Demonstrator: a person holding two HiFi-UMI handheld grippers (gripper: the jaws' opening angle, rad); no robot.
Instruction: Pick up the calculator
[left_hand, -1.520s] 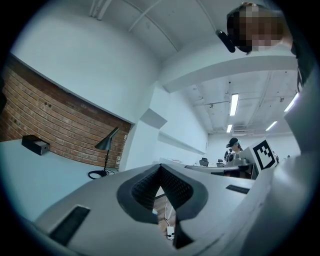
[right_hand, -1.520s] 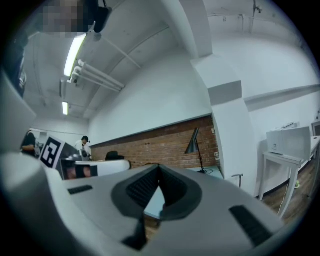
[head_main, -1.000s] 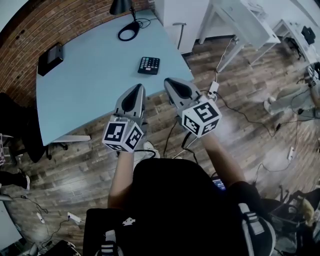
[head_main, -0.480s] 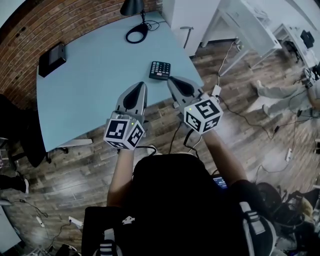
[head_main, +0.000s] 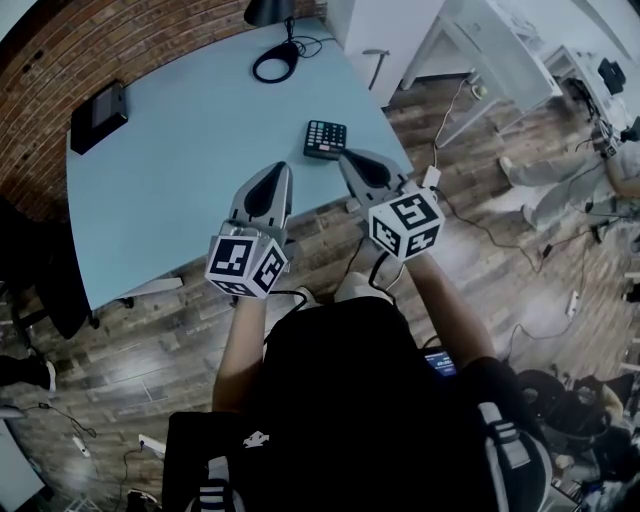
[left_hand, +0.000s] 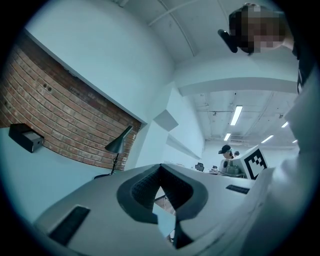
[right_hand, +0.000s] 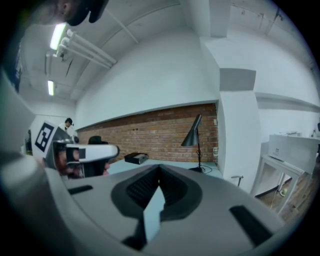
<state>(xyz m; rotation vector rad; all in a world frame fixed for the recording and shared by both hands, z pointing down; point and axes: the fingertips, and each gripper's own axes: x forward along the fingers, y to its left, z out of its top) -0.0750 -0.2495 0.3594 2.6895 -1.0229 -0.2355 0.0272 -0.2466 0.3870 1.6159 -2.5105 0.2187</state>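
"How many calculators are on the light-blue table (head_main: 180, 190)?"

"One calculator (head_main: 325, 139), at three o'clock from the table's middle."

"What else is on it?"

"One desk lamp (head_main: 262, 11) at one o'clock and one black box (head_main: 97, 112) at nine o'clock. That makes three things on one table."

"And the grippers?"

"Two, the left gripper (head_main: 277, 169) and the right gripper (head_main: 345, 156). Each carries one marker cube, the left cube (head_main: 246, 265) and the right cube (head_main: 406, 224)."
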